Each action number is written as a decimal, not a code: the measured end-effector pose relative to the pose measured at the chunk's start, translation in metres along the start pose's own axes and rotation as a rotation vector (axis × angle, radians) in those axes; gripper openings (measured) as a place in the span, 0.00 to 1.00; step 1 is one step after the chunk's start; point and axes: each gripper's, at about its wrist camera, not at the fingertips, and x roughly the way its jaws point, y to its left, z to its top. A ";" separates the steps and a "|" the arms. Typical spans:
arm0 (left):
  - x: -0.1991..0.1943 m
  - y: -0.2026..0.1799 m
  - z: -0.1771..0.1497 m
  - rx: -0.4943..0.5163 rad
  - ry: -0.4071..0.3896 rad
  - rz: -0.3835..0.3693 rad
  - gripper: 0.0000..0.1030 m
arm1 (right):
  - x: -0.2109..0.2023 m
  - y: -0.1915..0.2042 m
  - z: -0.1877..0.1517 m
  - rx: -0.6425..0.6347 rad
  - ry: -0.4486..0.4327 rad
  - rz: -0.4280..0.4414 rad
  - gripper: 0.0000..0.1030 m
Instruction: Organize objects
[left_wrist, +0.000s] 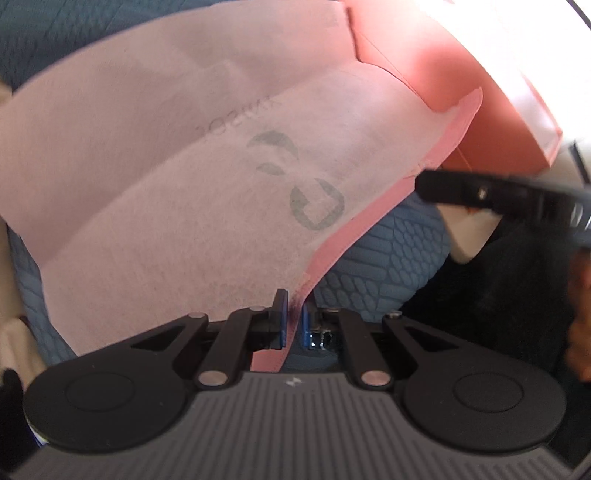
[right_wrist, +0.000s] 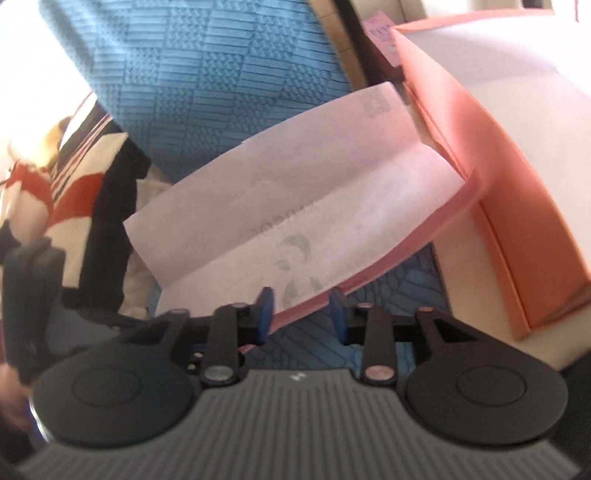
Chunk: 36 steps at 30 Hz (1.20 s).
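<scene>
A pink box (left_wrist: 491, 85) stands open, and its pink lid flap (left_wrist: 417, 162) is lined with pale tissue paper (left_wrist: 207, 192) that bears a grey logo. My left gripper (left_wrist: 294, 321) is shut on the flap's near edge, paper and card between the blue pads. In the right wrist view the same box (right_wrist: 517, 206) is at the right, and its flap (right_wrist: 373, 273) and tissue paper (right_wrist: 295, 206) reach toward me. My right gripper (right_wrist: 301, 314) is open, with the flap's edge lying between the pads. Its black finger (left_wrist: 491, 195) shows in the left wrist view.
A blue textured cushion (right_wrist: 207, 81) lies under and behind the flap; it also shows in the left wrist view (left_wrist: 384, 254). A red, white and dark striped cloth (right_wrist: 74, 192) lies at the left. A cream surface (right_wrist: 469, 295) carries the box.
</scene>
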 end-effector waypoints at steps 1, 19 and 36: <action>0.000 0.004 0.002 -0.020 0.004 -0.018 0.09 | 0.003 0.002 0.000 -0.019 -0.007 -0.008 0.26; 0.019 0.011 0.023 -0.038 0.099 -0.044 0.09 | 0.054 0.001 0.004 -0.232 -0.073 -0.169 0.26; 0.014 -0.002 0.017 0.021 0.045 -0.023 0.10 | 0.037 0.027 0.025 -0.375 -0.159 0.036 0.34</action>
